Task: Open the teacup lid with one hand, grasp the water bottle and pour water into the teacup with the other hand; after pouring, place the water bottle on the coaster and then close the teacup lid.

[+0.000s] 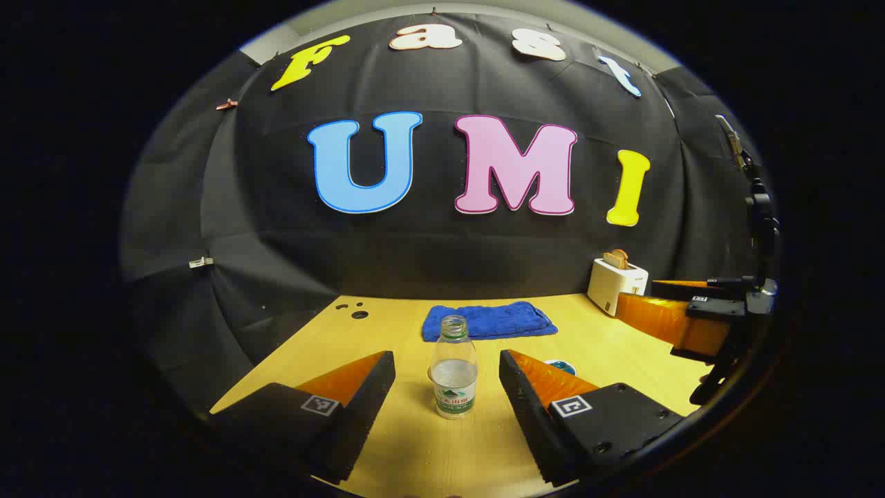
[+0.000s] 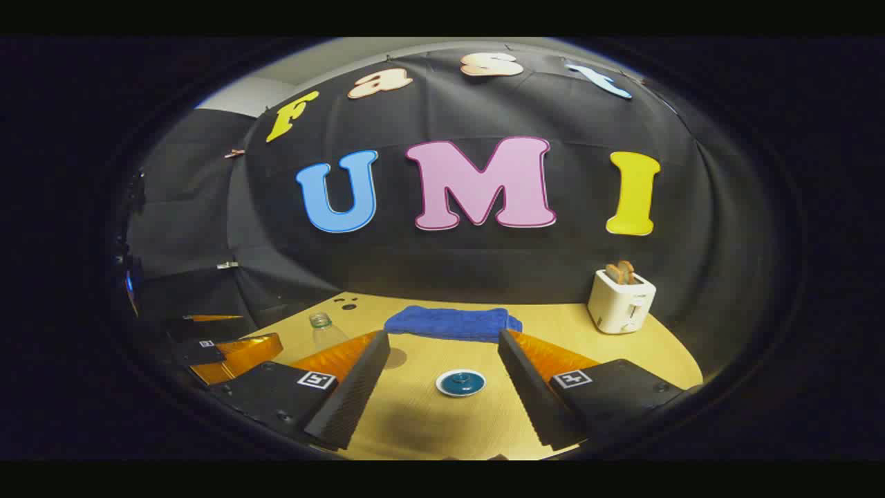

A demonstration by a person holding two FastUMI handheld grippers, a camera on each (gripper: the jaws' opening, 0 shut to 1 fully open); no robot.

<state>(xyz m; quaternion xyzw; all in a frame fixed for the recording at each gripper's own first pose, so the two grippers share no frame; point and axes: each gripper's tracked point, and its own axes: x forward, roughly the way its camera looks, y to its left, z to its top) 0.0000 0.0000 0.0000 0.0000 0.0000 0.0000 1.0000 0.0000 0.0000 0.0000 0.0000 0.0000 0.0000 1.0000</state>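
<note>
While both sets of tongs hang apart over the counter (image 1: 387, 449) with nothing between their pads, you are at the opening step: lifting the teacup lid with one and taking the water bottle with the other. In the left gripper view, your left tongs (image 1: 447, 366) stand wide open with the water bottle (image 1: 453, 368) upright and uncapped, squarely between the two fingers but a little ahead of the tips, touching neither. Ease forward until the fingers flank the label band, keep the bottle vertical since the mouth is open, and close evenly so it does not tip. In the right gripper view, your right tongs (image 2: 442, 353) are likewise open, and the teacup lid (image 2: 460, 382) sits low on the counter between and just ahead of the fingers; its small centre knob is what you probably want to pinch, so come down over it rather than at its rim. A blue cloth (image 2: 449, 322) lies beyond, and a white toaster (image 2: 621, 301) stands well apart at the right. I cannot pick out the coaster with any confidence.
</note>
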